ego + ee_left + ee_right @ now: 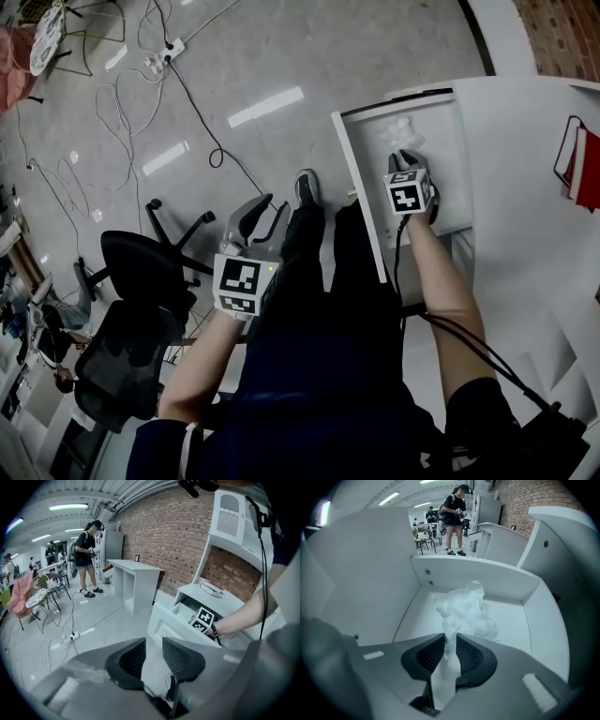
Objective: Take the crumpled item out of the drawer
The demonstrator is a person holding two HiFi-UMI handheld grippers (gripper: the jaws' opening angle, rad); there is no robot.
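Observation:
A crumpled clear plastic bag (398, 129) lies at the far end of the open white drawer (356, 178). My right gripper (405, 156) reaches into the drawer just short of it. In the right gripper view the bag (465, 609) rests on the drawer floor near the back wall (473, 573). A twisted tail of it runs down between the pads of the right gripper (451, 645), which pinch it. My left gripper (265, 208) hangs over the floor left of the person's legs. It (153, 651) is open with nothing between its fingers.
A black office chair (141, 281) stands at the lower left. Cables (122, 103) and a power strip (165, 52) lie on the grey floor. A red-and-white object (581, 164) sits on the white cabinet top at the right. People stand far off (86, 550).

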